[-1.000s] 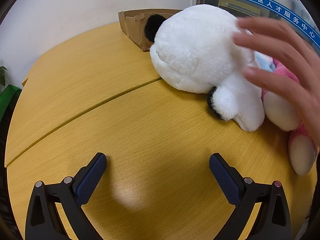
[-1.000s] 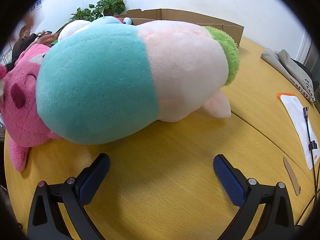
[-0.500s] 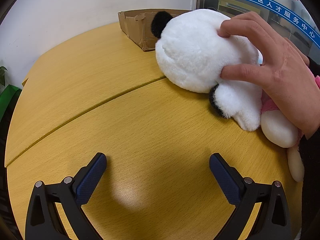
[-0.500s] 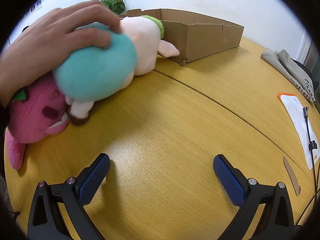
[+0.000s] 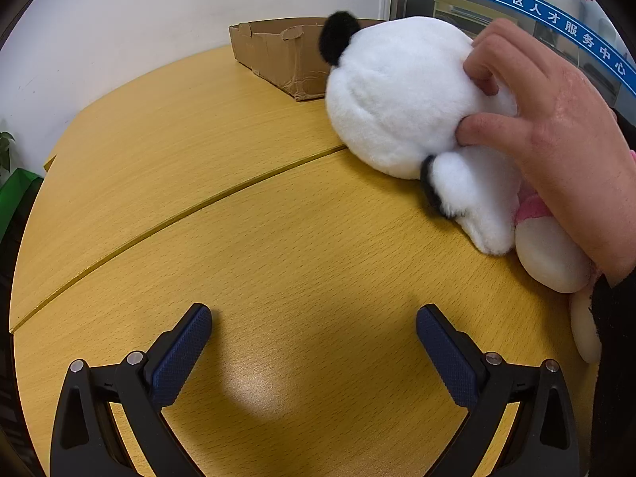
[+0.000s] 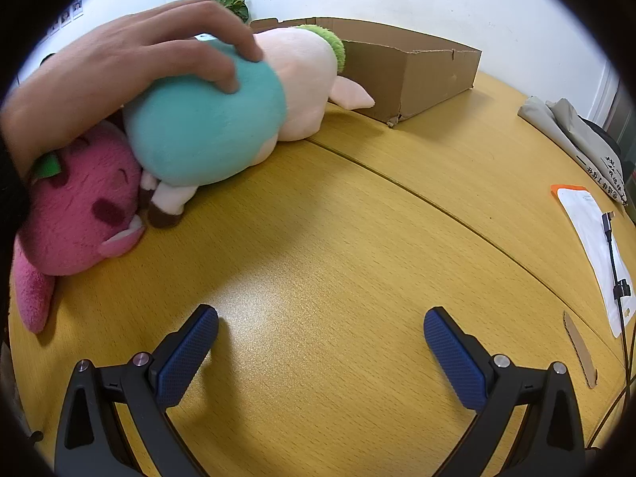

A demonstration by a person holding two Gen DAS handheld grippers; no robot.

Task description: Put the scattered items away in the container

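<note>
A white panda plush (image 5: 401,103) lies on the yellow table (image 5: 238,238) at the right of the left wrist view, with a bare hand (image 5: 556,127) pressing on it. A pink plush (image 5: 550,254) lies beside it. The cardboard box (image 5: 278,55) stands behind. My left gripper (image 5: 314,342) is open and empty, well short of the panda. In the right wrist view a hand (image 6: 119,67) rests on a teal and peach plush (image 6: 222,119) next to the pink plush (image 6: 79,206), in front of the box (image 6: 413,67). My right gripper (image 6: 320,342) is open and empty.
A white sheet with an orange edge (image 6: 592,250), a black cable (image 6: 614,262) and a cardboard strip (image 6: 578,349) lie at the table's right edge. A folded cloth bag (image 6: 572,135) lies farther back. A plant (image 6: 230,0) stands behind the plushes.
The hand came down on the plushes and pushed them back toward the box. The teal and peach plush now lies farther from my right gripper. Both grippers stayed still and open.
</note>
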